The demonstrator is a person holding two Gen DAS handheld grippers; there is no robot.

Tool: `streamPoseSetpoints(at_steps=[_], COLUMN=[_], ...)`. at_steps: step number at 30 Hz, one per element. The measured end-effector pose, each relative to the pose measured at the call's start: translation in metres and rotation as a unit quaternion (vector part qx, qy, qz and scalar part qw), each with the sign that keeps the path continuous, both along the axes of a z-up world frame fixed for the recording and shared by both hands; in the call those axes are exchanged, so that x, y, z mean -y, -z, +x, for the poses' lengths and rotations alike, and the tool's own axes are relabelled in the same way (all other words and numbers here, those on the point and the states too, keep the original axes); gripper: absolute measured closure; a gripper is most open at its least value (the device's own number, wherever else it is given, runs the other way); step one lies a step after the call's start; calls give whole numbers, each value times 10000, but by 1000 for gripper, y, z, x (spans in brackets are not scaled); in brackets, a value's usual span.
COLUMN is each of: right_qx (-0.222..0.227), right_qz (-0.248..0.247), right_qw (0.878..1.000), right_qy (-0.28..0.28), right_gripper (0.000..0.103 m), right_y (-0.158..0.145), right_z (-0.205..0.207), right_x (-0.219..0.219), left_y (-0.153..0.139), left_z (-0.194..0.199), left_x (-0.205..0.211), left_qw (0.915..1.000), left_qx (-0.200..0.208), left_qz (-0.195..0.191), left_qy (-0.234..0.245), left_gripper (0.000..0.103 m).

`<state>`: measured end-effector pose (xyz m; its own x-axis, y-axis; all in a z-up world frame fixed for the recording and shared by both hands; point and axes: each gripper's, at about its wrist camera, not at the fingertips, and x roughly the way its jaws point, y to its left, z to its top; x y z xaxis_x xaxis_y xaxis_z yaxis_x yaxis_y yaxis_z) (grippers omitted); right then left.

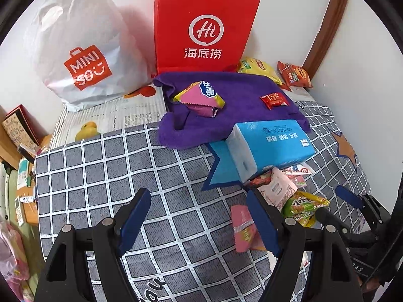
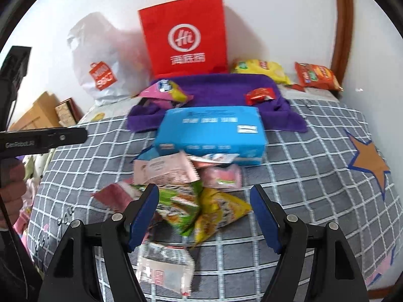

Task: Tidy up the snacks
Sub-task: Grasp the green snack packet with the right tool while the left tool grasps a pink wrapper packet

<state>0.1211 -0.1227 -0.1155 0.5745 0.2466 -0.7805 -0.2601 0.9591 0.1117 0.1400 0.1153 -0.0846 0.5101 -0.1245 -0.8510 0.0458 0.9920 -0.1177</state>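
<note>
A pile of small snack packets lies on the checked bedspread (image 2: 302, 176) in front of a blue tissue pack (image 2: 211, 133). In the pile I see a green packet (image 2: 181, 206), a yellow packet (image 2: 221, 216), a pink packet (image 2: 163, 170) and a clear packet (image 2: 163, 264). My right gripper (image 2: 204, 216) hovers open above the pile, its pads touching nothing. My left gripper (image 1: 199, 216) stands open over bare bedspread, left of the pile (image 1: 289, 196). A pink packet (image 1: 243, 226) lies beside its right finger. On the purple towel (image 1: 239, 105) rest a pink-yellow packet (image 1: 199, 95) and a small red packet (image 1: 274, 99).
A red paper bag (image 1: 201, 25) and a white plastic bag (image 1: 80, 50) stand against the back wall. A yellow chip bag (image 2: 259, 71) and an orange one (image 2: 317, 75) lie in the back right corner. Boxes and clutter (image 1: 20, 136) sit off the bed's left edge.
</note>
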Motion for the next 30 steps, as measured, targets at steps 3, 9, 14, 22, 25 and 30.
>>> streamPoseSetpoints(at_steps=[3,9,14,22,25,30], right_qx=[2,-132,25,136,76,-169], right_qz=[-64,-496,-687,26,192,390], right_qw=[9996,9970,9940,9962,9950,9925], right_qy=[-292,-583,-850,-862,-979,-1150], right_gripper=[29,29,63,90,89,90], right_y=[5,28,33,17,18,27], right_z=[-1,7,5,0,-1,8], right_x=[-13,-35,-42,-19,-17,-23], left_y=[1,8,15,28,33,41], left_z=[-4,-14,-23,-33,-35,-37], left_x=[-1,-5,-7,8,19,28], left_qw=[10000,10000,9997,9998,9998,9995], left_qx=[10,-37,-131,-180,-194,-303], left_qz=[-7,28,79,-90,-79,-52], left_qy=[-13,-80,-174,-89,-23,-36], left_gripper=[26,26,26,26,26,26])
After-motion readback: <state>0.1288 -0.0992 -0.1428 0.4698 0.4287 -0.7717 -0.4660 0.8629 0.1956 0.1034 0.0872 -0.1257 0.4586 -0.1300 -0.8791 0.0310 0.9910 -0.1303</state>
